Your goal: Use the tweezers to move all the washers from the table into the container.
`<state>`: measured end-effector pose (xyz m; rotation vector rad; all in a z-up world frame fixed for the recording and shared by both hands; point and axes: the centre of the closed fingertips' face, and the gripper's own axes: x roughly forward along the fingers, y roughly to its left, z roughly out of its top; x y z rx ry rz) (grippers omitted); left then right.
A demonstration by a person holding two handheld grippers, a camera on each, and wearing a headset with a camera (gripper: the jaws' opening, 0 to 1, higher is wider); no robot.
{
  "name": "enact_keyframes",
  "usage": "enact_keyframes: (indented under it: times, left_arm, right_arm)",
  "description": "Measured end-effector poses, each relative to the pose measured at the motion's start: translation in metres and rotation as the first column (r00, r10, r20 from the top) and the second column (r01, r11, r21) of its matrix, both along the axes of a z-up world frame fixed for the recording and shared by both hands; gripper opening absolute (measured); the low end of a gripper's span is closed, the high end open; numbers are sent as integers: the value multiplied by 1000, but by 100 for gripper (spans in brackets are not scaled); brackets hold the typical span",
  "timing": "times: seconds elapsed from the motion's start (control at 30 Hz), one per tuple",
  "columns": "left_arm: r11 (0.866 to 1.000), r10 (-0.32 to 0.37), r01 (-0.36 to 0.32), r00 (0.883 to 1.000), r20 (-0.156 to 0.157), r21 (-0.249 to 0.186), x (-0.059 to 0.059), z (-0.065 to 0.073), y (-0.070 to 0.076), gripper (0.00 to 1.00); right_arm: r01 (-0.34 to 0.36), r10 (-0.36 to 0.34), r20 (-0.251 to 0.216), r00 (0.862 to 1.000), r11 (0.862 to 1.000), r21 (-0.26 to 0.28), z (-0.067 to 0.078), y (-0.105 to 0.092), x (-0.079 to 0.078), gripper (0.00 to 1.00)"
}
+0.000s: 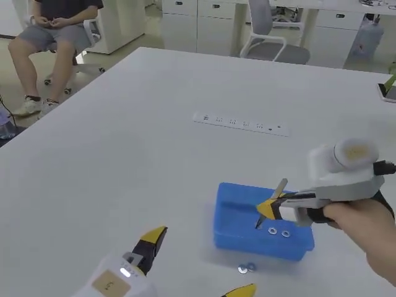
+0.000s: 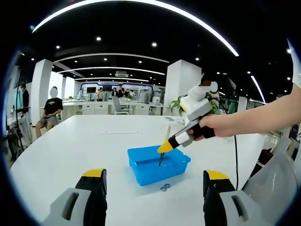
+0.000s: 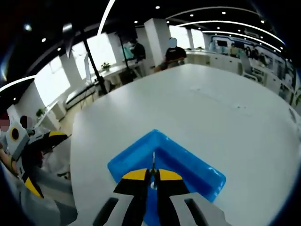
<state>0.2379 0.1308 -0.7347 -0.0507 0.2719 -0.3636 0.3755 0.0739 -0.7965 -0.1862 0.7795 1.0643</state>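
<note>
The right gripper (image 1: 270, 209), held in a hand (image 1: 362, 226) that comes in from 3 o'clock, has its fingers pressed together on the tweezers (image 1: 281, 187). The tweezers' tip points down into the blue container (image 1: 235, 239), and whether it carries anything cannot be told. Two washers (image 1: 272, 231) lie on the container's floor toward its 5 o'clock corner. Loose washers (image 1: 246, 268) rest on the white worktop (image 1: 124, 154) just beside the container's near wall, at its 6 o'clock. The left gripper (image 1: 201, 263) hovers at 7 o'clock of the container, its fingers spread wide and holding nothing. A power strip (image 1: 241, 122) lies at 12 o'clock, well apart.
</note>
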Motion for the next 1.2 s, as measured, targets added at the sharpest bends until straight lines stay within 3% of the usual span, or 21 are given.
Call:
enact_keyframes:
  times: [0.23,0.73,0.93,1.2]
  left_arm:
    - [1000,4,-4,1000,0,-1,1,0,1,86]
    - [1000,2,-2,1000,-5,7,1,-1,1,86]
    - [1000,-3,3,1000,-10,14,0,-2,0,86]
    - [1000,-1,2,1000,-10,14,0,-2,0,86]
  right_arm:
    - [15,-15,-22,1000,1000,-20,-11,-1,6,3]
    - [-14,13,-12,1000,997,-70,-18,2,4,4]
    - [-49,53,29,998,993,-103,-20,2,4,4]
    - [-57,61,53,997,996,-74,-14,1,0,4]
